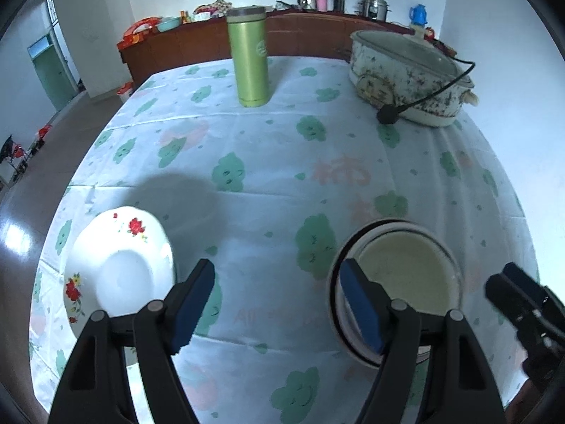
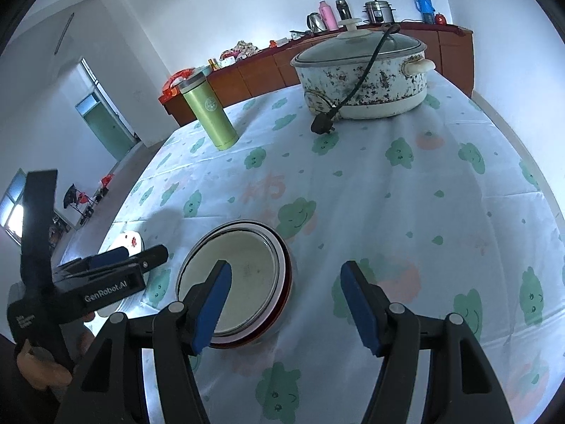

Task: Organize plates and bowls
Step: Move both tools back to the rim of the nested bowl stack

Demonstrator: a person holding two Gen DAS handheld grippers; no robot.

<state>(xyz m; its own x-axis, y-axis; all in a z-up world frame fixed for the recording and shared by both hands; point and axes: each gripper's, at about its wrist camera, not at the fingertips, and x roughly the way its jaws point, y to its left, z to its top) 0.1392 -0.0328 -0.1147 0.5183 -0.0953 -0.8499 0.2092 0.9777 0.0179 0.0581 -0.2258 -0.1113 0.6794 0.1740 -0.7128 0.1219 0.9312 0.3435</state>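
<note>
A white plate with red flowers (image 1: 116,272) lies on the table at the near left; its edge shows in the right wrist view (image 2: 130,241). A cream bowl with a dark rim (image 1: 406,282) sits at the near right, also seen in the right wrist view (image 2: 236,282). My left gripper (image 1: 279,307) is open and empty, hovering between plate and bowl, its right finger over the bowl's left rim. It shows in the right wrist view (image 2: 134,261). My right gripper (image 2: 286,304) is open and empty, its left finger over the bowl. It shows in the left wrist view (image 1: 519,304).
A green thermos (image 1: 249,56) stands at the far middle of the table (image 1: 282,148). A speckled electric pot with glass lid (image 1: 406,70) sits far right, its black plug (image 1: 388,115) lying on the flowered cloth. A wooden sideboard (image 1: 300,37) with kettles stands behind.
</note>
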